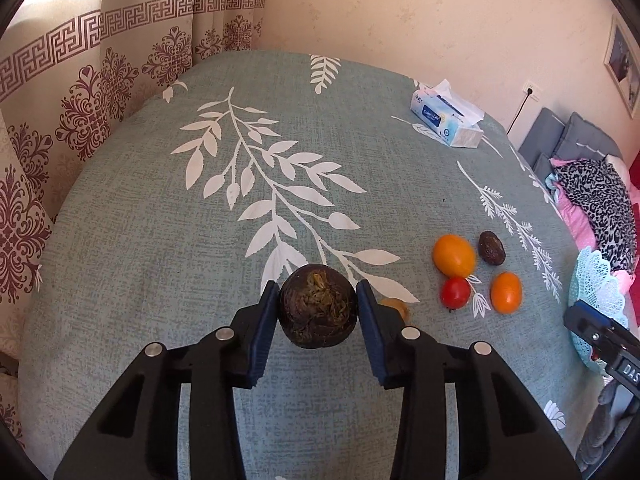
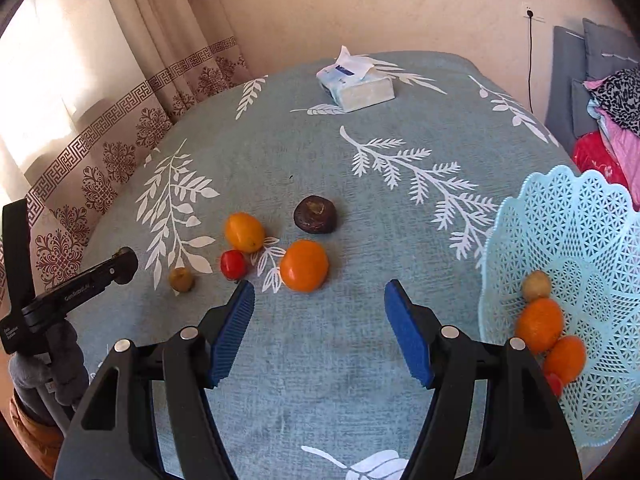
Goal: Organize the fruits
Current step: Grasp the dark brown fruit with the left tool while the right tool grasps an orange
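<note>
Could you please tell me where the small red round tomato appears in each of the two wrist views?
Left wrist view: the small red round tomato lies right of centre on the cloth, between two orange fruits.
Right wrist view: it lies left of centre, just beyond the tip of a blue finger pad.
Shared landmark: the white-and-blue tissue pack at the table's far side.

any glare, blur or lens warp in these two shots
Left wrist view: sharp, fisheye bows the table edge, dark corner vignette, sunlit curtain top left washed out. Right wrist view: same warp, window side overexposed, basket bent at the frame edge.
</note>
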A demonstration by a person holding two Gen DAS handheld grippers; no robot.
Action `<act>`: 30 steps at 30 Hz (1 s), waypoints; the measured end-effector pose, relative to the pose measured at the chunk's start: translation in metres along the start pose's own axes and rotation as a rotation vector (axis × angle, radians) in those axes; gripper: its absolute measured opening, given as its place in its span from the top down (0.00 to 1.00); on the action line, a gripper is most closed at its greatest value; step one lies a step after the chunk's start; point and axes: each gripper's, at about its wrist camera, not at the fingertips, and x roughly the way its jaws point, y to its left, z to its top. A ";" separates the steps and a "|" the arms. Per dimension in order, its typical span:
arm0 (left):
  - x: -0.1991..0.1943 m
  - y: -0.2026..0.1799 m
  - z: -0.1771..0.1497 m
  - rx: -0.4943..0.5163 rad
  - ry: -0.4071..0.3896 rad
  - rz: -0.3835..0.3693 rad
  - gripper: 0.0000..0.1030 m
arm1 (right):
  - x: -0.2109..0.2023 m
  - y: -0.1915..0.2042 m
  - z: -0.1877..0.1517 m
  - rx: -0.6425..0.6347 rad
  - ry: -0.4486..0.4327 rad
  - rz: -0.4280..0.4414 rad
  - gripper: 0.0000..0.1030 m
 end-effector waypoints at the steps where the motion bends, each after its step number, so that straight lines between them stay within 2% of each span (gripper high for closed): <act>1: -0.002 -0.001 -0.001 0.002 -0.005 -0.004 0.61 | 0.007 0.002 0.003 0.002 0.011 -0.004 0.33; 8: -0.012 -0.002 -0.007 0.005 -0.020 -0.039 0.61 | 0.050 0.010 0.020 0.004 0.080 -0.026 0.33; 17: -0.015 0.002 -0.010 -0.003 -0.023 -0.051 0.61 | 0.085 0.014 0.024 -0.001 0.144 -0.054 0.33; 20: -0.015 0.002 -0.010 -0.005 -0.023 -0.050 0.61 | 0.091 0.017 0.022 -0.027 0.153 -0.067 0.40; 23: -0.014 0.001 -0.011 -0.001 -0.022 -0.050 0.61 | 0.089 0.020 0.021 -0.054 0.154 -0.063 0.61; 30: -0.008 -0.001 -0.014 0.004 -0.004 -0.046 0.61 | 0.067 0.014 0.021 -0.029 0.114 -0.055 0.62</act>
